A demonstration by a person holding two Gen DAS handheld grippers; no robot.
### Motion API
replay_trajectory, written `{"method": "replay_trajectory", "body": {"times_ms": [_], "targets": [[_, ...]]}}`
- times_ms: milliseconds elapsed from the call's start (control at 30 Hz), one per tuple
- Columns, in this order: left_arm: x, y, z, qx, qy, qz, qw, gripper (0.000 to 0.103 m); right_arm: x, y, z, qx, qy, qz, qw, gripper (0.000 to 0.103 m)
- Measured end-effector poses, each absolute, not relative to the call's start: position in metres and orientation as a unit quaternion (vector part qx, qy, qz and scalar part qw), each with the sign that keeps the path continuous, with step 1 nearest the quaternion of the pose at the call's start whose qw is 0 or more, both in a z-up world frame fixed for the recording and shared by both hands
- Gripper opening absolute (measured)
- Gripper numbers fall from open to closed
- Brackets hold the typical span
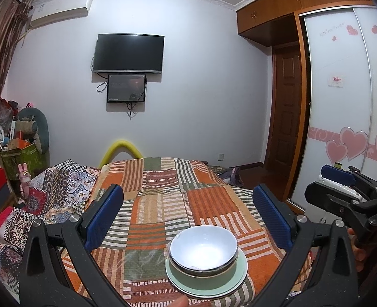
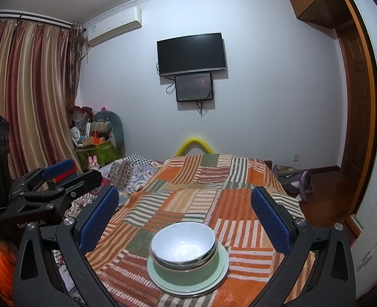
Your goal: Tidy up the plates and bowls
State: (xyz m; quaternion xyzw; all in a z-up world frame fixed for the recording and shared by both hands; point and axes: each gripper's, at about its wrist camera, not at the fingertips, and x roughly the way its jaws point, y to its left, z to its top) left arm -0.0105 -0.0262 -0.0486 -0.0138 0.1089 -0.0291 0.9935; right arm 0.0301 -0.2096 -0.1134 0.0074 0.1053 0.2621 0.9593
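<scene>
A white bowl with a shiny steel outside (image 1: 203, 250) sits nested in a green bowl (image 1: 208, 278), which stands on a pale green plate (image 1: 233, 285) on the striped bedspread (image 1: 178, 194). The same stack shows in the right wrist view: white bowl (image 2: 183, 245), green bowl (image 2: 185, 272), plate (image 2: 220, 276). My left gripper (image 1: 188, 220) is open and empty, held above and behind the stack. My right gripper (image 2: 184, 217) is open and empty, also above the stack. Each gripper shows at the edge of the other's view, the right one (image 1: 341, 186) and the left one (image 2: 65, 176).
The bed's patchwork cover (image 2: 193, 192) drops off at the right to a wooden floor (image 2: 323, 192). A patterned quilt (image 1: 58, 189) lies on the left. Boxes and toys (image 1: 22, 143) pile in the left corner. A wardrobe (image 1: 341, 102) stands at the right.
</scene>
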Motion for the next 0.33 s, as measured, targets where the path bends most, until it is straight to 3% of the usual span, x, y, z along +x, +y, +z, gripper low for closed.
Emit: {"method": "replay_trajectory", "body": {"times_ms": [333], "targets": [[-0.0097, -0.0257, -0.0508, -0.016, 0.109, -0.027, 0.994, 0.103, 0.0334, -0.2091, -0.1151, 0.006, 0.11, 0.262, 0.959, 0.103]]}}
